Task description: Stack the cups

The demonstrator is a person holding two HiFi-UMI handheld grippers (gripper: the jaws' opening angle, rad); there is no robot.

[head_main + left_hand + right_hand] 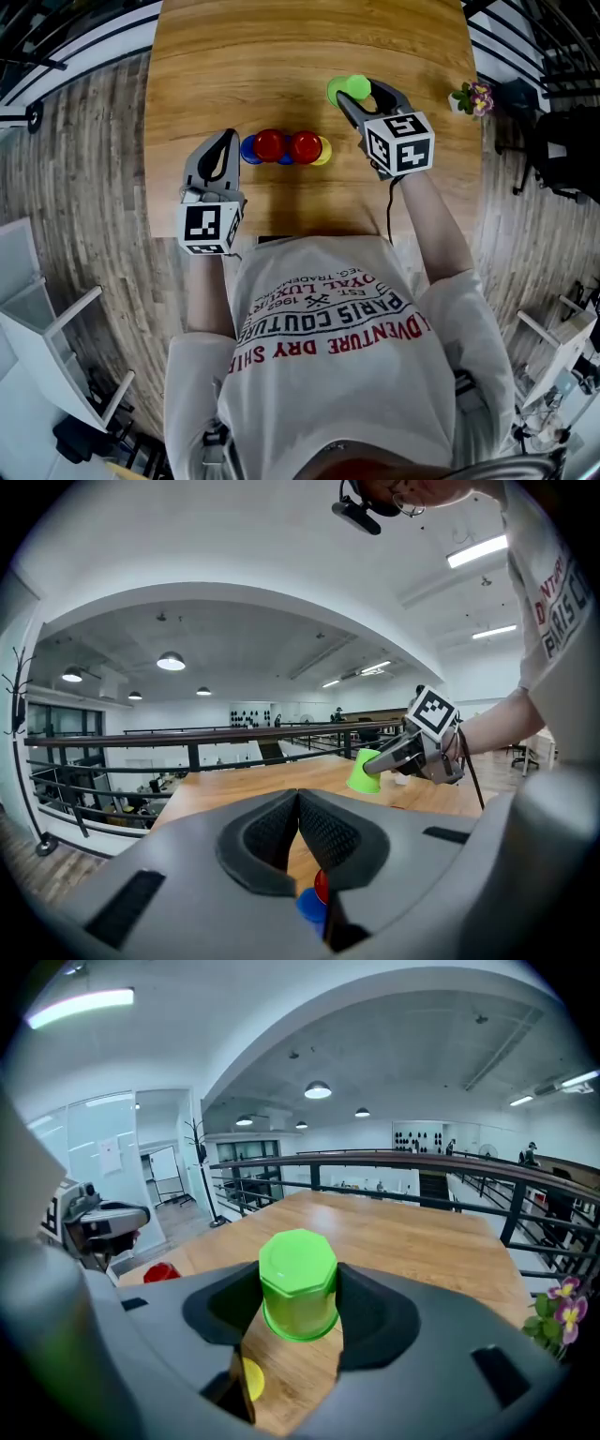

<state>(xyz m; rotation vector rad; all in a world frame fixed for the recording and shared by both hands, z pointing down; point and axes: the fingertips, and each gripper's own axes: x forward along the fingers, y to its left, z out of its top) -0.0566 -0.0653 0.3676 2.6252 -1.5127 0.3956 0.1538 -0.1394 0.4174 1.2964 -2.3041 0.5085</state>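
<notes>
**Head view: green cup gripped mouth down beyond the row**

Nearest the person, the left gripper point(227, 141) hangs just this side of the row of cups point(286, 150), at its left end. Its fingers are pressed together with nothing between them. Through the slit below them, the left gripper view shows only a bit of blue and red from the row. It seems parked there, out of the way yet close enough to steady the row if needed.

The row lies across the desk point(234, 56). It has a blue cup point(249, 150) at its left end, then a red cup point(269, 144), a second red cup point(304, 146), and a yellow cup point(322, 150) at its right end.

Beyond the row's right end, the right gripper point(364, 97) has its fingers clamped on the sides of the green cup point(352, 86), base up and mouth down. They stand fairly wide because the cup's body fills the gap. From the left gripper view the cup looks tilted and clear of the desk. Gripping it by the wall leaves the mouth free, which would suit lowering it over a cup in the row.

Well right of the row, near the desk's edge, stands a small flower pot point(472, 97).
</notes>
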